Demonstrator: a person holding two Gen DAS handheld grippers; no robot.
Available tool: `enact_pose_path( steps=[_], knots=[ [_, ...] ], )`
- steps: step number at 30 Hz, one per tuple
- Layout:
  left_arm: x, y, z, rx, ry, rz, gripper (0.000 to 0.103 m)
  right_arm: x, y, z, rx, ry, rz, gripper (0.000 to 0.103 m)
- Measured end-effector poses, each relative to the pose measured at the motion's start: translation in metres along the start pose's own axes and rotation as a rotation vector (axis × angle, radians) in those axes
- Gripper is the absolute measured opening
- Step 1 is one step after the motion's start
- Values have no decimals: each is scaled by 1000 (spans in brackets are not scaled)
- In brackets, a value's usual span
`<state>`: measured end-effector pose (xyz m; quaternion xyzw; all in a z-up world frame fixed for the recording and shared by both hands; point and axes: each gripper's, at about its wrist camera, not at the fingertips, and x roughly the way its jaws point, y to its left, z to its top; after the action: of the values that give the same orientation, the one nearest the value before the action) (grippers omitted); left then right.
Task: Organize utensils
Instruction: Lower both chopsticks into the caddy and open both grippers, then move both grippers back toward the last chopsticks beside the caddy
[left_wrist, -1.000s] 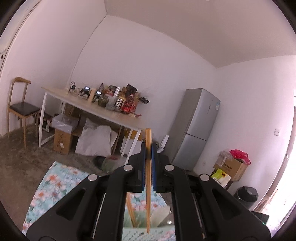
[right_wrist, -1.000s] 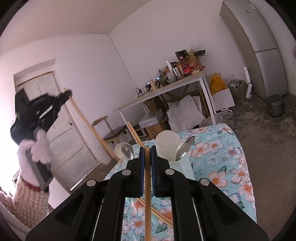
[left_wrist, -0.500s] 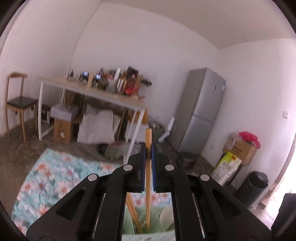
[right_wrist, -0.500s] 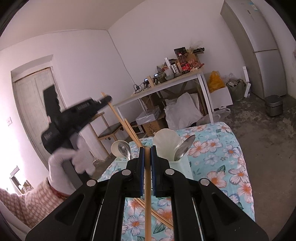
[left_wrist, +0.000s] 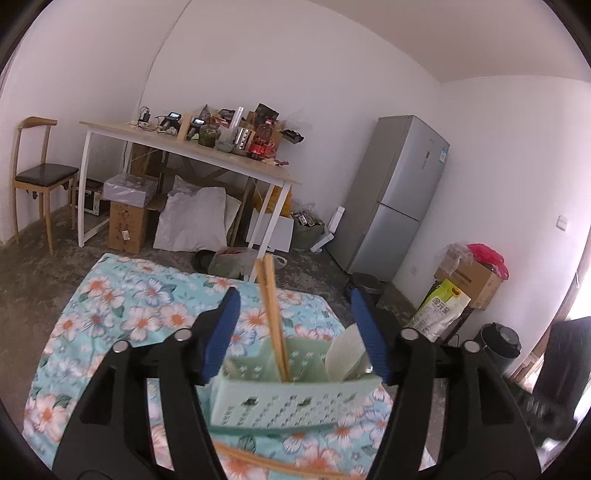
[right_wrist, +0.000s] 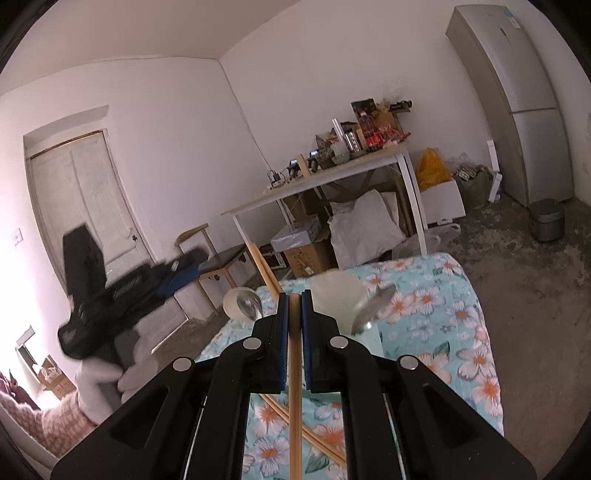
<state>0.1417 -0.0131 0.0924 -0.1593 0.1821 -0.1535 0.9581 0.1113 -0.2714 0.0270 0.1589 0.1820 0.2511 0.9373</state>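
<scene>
Matte black plastic left gripper (left_wrist: 295, 325): blue-padded fingers, silver round screws at 9 and 3 o'clock. Identical right gripper (right_wrist: 294, 314). White-gloved left hand (right_wrist: 107, 376), red-and-white checked sleeve (right_wrist: 44, 424).

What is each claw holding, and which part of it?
The right claw is shut on a wooden chopstick, pinching it near its top end. The left claw is open and holds nothing; two chopsticks stand in the green holder.
</scene>
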Motion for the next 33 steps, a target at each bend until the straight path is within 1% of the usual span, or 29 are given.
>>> enact_pose_path(
  steps=[3,5,6,10,11,13,16,18,23,26,31,33],
  knots=[
    [-16,10,-10,4,13,16,70,2,7,16,-14,-18,39,7],
    [-26,19,-19,9,24,41,74,5,14,29,-28,-32,69,7],
    [-29,23,-23,10,31,56,76,6,18,36,-33,-39,89,7],
    [-42,46,-43,-5,68,126,80,17,37,70,-63,-72,172,7],
    [-45,54,-49,-6,81,153,82,20,42,75,-70,-79,185,7],
    [-48,63,-57,1,98,193,83,30,52,92,-92,-102,209,7],
    [-58,77,-73,9,115,263,86,47,61,111,-116,-127,216,7],
    [-63,85,-80,7,128,291,89,60,63,121,-115,-137,219,7],
    [-75,100,-93,-5,137,342,91,96,66,139,-125,-170,180,7],
    [-80,106,-95,-15,137,353,91,118,66,143,-139,-190,138,7],
    [-82,116,-95,-19,130,369,91,152,63,139,-182,-208,48,7],
    [-81,120,-94,-18,128,376,91,163,63,134,-202,-200,9,7]
  ],
)
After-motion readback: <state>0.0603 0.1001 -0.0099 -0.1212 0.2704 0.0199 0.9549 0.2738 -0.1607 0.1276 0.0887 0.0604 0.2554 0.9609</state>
